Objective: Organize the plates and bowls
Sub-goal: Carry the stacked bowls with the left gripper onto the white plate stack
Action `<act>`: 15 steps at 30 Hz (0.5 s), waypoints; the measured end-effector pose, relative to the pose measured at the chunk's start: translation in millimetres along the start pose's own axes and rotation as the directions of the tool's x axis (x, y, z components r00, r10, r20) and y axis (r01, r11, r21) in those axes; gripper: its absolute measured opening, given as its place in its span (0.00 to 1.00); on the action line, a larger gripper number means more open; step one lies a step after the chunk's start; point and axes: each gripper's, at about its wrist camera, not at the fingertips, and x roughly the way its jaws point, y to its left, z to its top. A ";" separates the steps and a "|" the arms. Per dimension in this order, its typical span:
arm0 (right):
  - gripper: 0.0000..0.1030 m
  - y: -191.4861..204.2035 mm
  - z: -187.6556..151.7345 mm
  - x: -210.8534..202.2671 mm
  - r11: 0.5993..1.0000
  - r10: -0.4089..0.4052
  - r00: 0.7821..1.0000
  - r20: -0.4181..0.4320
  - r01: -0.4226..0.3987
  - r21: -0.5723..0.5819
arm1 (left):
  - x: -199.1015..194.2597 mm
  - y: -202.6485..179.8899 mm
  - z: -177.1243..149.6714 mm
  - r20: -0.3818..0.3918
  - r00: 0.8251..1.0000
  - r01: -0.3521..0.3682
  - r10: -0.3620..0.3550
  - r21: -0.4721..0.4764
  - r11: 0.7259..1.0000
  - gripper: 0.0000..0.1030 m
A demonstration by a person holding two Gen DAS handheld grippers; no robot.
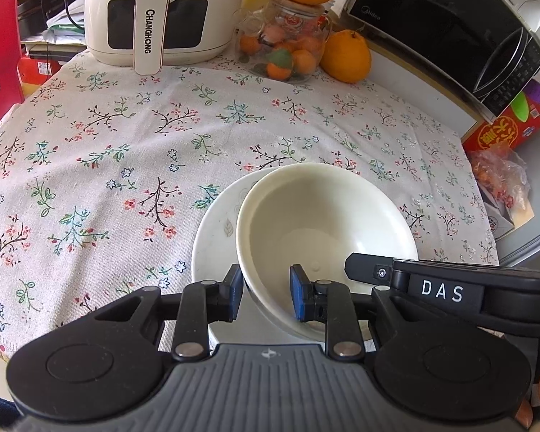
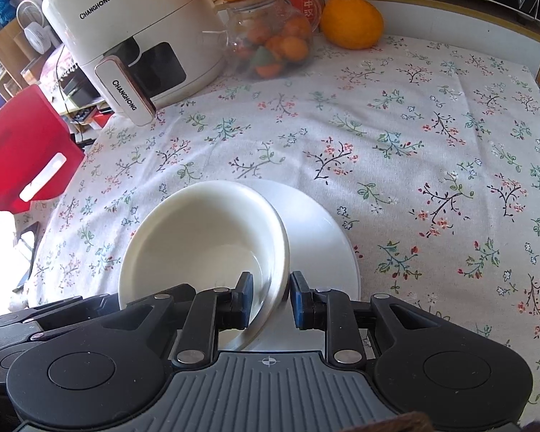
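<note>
"CHANGHONG" on cream plastic air fryer (image 1: 151,14); "Midea" on black glossy microwave (image 1: 446,25); "DAS" on right tongs (image 2: 269,297). Glossy white ceramic bowl (image 1: 324,234) tilted over round white ceramic plate (image 1: 216,237) on floral-cloth worktop (image 1: 108,151). Left tongs (image 1: 264,295) and right tongs astride opposite rims, pads apart; grip unclear.

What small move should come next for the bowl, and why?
Probably lower and level the bowl onto the plate. Both grippers, left and right, straddle its near rim, and it sits tilted and off-centre over the plate.
</note>
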 end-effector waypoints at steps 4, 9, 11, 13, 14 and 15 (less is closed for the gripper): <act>0.23 0.4 0.0 2.6 1.000 0.004 1.000 -0.008 -0.004 0.006 | 2.6 3.0 1.9 -0.004 1.000 0.004 -0.004 -0.007 1.000 0.23; 0.23 -2.5 0.7 2.6 0.999 0.023 1.000 -0.016 -0.022 0.033 | 3.8 2.1 2.5 0.002 1.000 -0.006 0.006 -0.001 1.000 0.23; 0.23 -3.2 0.5 1.1 0.999 0.010 1.000 -0.009 -0.010 0.035 | 5.4 0.1 2.2 -0.002 1.000 0.000 0.000 0.012 1.000 0.23; 0.23 -5.0 0.9 -2.5 0.999 0.010 1.000 -0.003 -0.010 0.043 | 6.6 -2.0 0.9 -0.008 1.000 0.001 -0.001 0.014 1.000 0.23; 0.23 -6.2 0.9 -4.3 0.999 0.012 1.000 0.000 -0.012 0.045 | 7.9 -2.5 0.8 -0.012 1.000 0.003 -0.002 0.012 1.000 0.23; 0.23 -7.5 0.5 -5.1 0.999 0.013 1.000 0.000 -0.013 0.046 | 8.6 -2.6 0.4 -0.016 1.000 0.006 -0.006 0.010 1.000 0.23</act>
